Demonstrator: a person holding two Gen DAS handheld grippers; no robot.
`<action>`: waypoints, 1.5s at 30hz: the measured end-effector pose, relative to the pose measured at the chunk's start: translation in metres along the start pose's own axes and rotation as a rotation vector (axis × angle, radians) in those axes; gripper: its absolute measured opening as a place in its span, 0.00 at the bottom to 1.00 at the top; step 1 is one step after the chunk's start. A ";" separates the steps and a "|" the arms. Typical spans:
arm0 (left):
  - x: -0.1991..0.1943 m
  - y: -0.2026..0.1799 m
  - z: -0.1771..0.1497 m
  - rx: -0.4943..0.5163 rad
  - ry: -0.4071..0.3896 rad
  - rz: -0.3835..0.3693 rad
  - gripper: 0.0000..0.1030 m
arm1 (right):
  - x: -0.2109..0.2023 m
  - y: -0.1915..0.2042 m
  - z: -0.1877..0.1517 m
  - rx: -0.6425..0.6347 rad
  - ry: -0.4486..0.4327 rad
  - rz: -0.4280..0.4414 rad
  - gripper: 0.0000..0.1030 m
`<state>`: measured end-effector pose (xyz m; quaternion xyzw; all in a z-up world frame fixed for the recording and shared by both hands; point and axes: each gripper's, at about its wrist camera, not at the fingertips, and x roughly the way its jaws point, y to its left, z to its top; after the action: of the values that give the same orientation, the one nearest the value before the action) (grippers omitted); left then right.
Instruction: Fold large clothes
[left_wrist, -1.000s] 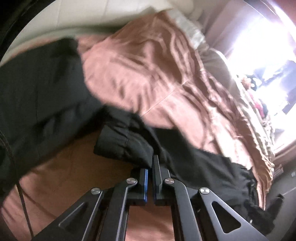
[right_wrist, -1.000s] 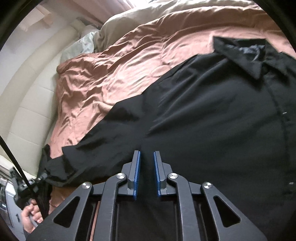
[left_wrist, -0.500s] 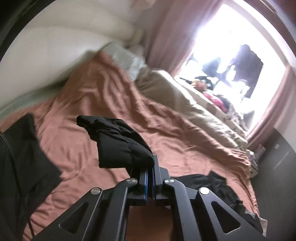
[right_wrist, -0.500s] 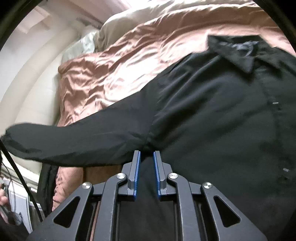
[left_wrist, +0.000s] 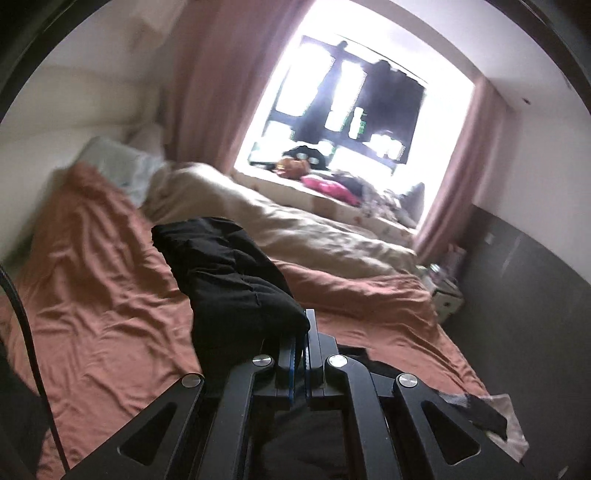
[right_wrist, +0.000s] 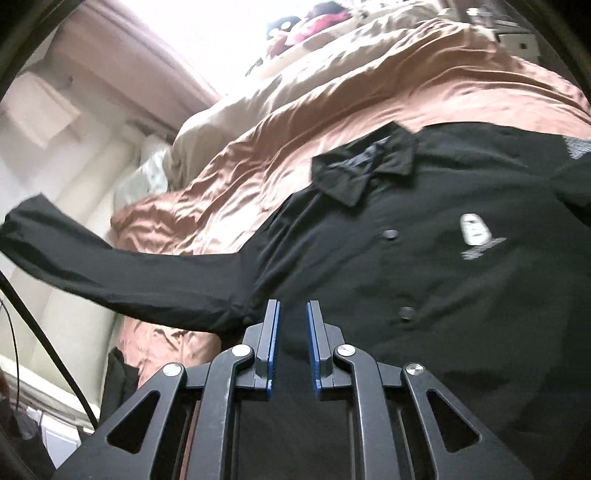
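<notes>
The left gripper has its fingers pinched tight on the black sleeve and holds it up above the bed. The right gripper has its fingers a little apart, holding nothing, just over the black shirt. The shirt lies flat on the pink bed cover, collar at the far side. Its sleeve stretches out to the left, off the bed.

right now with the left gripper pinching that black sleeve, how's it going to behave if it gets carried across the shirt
Probably floppy: the sleeve droops over the left gripper in soft folds. In the right wrist view it stretches up from the shirt as a sagging band, so it seems light and will likely trail. It may drag the shirt's body along the brown bedcover.
</notes>
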<state>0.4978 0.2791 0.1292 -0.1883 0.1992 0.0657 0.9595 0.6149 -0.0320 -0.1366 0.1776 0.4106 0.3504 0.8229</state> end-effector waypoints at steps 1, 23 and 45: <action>0.006 -0.016 0.001 0.020 0.007 -0.017 0.02 | -0.012 -0.007 -0.006 0.005 -0.011 -0.009 0.11; 0.156 -0.189 -0.096 0.247 0.286 -0.271 0.02 | -0.089 -0.112 -0.006 0.396 -0.148 -0.071 0.69; 0.163 -0.073 -0.161 0.146 0.413 -0.086 0.74 | -0.069 -0.175 0.003 0.531 -0.108 -0.073 0.69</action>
<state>0.6032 0.1575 -0.0496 -0.1360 0.3874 -0.0300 0.9113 0.6640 -0.2031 -0.1978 0.3905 0.4495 0.1905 0.7805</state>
